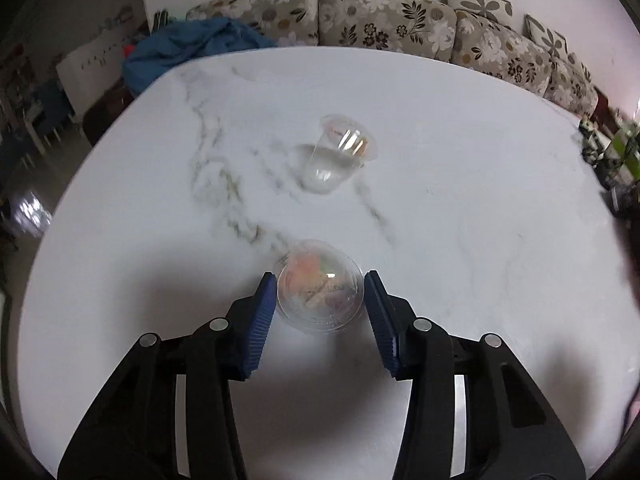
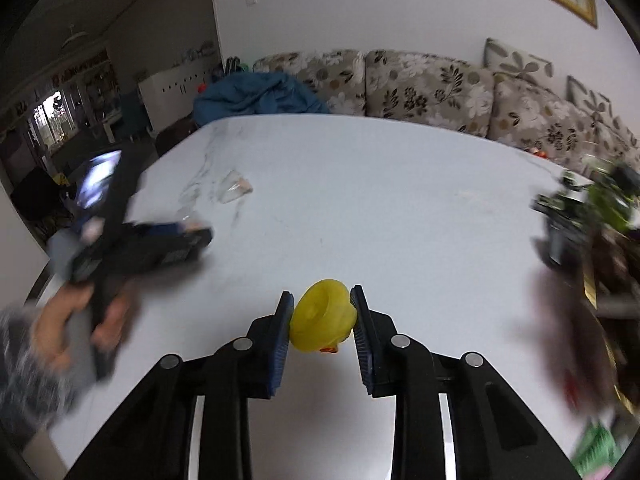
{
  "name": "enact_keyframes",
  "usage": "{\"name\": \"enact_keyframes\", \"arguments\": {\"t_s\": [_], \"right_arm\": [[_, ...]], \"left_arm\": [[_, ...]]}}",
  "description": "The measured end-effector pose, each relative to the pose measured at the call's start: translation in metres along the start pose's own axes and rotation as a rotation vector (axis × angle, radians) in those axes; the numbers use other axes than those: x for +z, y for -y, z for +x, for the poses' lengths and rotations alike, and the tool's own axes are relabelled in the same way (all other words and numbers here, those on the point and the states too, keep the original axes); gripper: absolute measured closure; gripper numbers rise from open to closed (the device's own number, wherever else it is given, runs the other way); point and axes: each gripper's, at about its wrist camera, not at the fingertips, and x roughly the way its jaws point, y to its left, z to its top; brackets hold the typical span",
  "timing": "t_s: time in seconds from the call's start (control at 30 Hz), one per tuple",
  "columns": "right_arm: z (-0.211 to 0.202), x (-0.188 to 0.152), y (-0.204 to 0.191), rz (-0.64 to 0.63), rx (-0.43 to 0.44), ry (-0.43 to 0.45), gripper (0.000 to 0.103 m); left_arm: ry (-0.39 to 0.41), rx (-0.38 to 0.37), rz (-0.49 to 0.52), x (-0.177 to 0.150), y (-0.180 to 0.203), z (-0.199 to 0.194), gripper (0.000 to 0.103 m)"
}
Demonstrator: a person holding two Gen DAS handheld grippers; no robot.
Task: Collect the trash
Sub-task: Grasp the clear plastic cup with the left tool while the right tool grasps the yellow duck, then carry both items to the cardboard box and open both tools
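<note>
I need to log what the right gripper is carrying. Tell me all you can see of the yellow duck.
The duck is a small toy of glossy yellow rubber or plastic with an orange beak low on its near side. It is tipped over, its round flat base turned toward the camera. The right gripper is shut on it, one blue ribbed pad against each side. It looks lifted above the white table, though contact underneath is hidden.

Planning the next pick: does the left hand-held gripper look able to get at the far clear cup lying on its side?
Probably not yet: the left hand-held gripper already brackets the near cup. Bare table lies before the far cup.
</note>
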Motion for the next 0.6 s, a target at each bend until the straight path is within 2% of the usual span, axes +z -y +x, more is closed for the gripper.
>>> {"name": "enact_keyframes", "arguments": {"t_s": [0.07, 0.13, 0.17, 0.23, 0.33, 0.43, 0.53, 0.57, 0.6], "right_arm": [[-0.033, -0.025, -0.014, -0.007, 0.051, 0.011, 0.074], [-0.069, -0.058, -0.036, -0.03, 0.12, 0.017, 0.074], [-0.087, -0.078, -0.05, -0.05, 0.148, 0.018, 0.074], [-0.116, -0.115, -0.078, -0.087, 0.217, 0.013, 0.073], [-0.141, -0.168, -0.108, -0.113, 0.281, -0.029, 0.073], [-0.137, -0.233, -0.131, -0.099, 0.314, -0.137, 0.073], [-0.103, -0.284, -0.146, -0.104, 0.272, -0.233, 0.072], [-0.09, -0.296, -0.15, -0.114, 0.254, -0.259, 0.072], [-0.066, -0.313, -0.153, -0.121, 0.244, -0.32, 0.061]], "left_arm": [[0.045, -0.025, 0.033, -0.022, 0.0, -0.034, 0.059], [0.111, -0.055, 0.073, -0.057, -0.002, -0.08, 0.059], [0.153, -0.093, 0.111, -0.086, -0.002, -0.117, 0.058], [0.2, -0.124, 0.16, -0.134, -0.004, -0.167, 0.058], [0.225, -0.166, 0.229, -0.228, -0.012, -0.231, 0.058], [0.199, -0.138, 0.291, -0.307, -0.016, -0.248, 0.058], [0.084, -0.135, 0.301, -0.374, -0.012, -0.218, 0.058], [0.04, -0.135, 0.306, -0.392, -0.01, -0.203, 0.049], [-0.006, -0.133, 0.321, -0.402, -0.007, -0.186, 0.037]]}}
